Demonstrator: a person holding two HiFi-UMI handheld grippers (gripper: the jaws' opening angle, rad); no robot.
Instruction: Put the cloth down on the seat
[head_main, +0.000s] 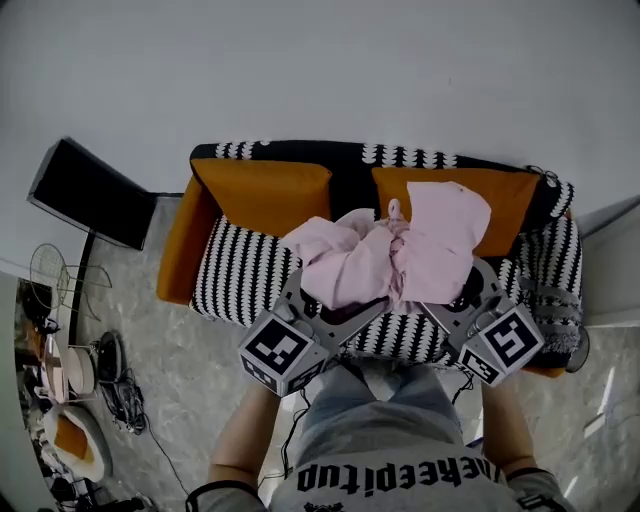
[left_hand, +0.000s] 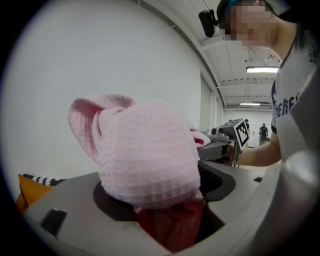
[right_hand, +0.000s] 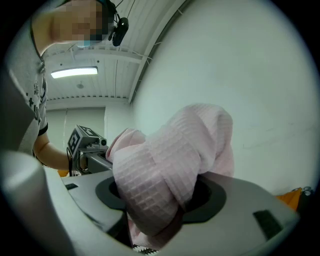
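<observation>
- At 12 o'clock from the person stands a sofa; its seat (head_main: 240, 270) wears a black-and-white patterned cover, and an orange cushion (head_main: 262, 195) leans on the backrest at the 11 o'clock side, a second orange cushion (head_main: 510, 195) at the 1 o'clock side.
- Over the seat's middle, a pale pink waffle-weave cloth (head_main: 385, 255) is bunched between two grippers. Whether its lower folds touch the seat cannot be told from the head view.
- The left gripper (head_main: 318, 312) enters the bundle from 7 o'clock. In the left gripper view its jaws are closed on a thick fold of the cloth (left_hand: 150, 160), which bulges up out of the gap and hides the tips.
- The right gripper (head_main: 455, 300) enters from 5 o'clock. In the right gripper view its jaws likewise clamp the cloth (right_hand: 165, 170), a rolled fold rising above them.
- Each gripper carries a marker cube: the left cube (head_main: 285, 350) and the right cube (head_main: 505, 345) sit near the seat's front edge, at 6 o'clock of the bundle.
- The cloth's upper flap overlaps the second cushion in the head view.
- A dark flat panel (head_main: 85, 195) stands on the floor at 10 o'clock, apart from the sofa's orange arm.
- The person's grey printed shirt (head_main: 400, 470) fills the 6 o'clock edge.
</observation>
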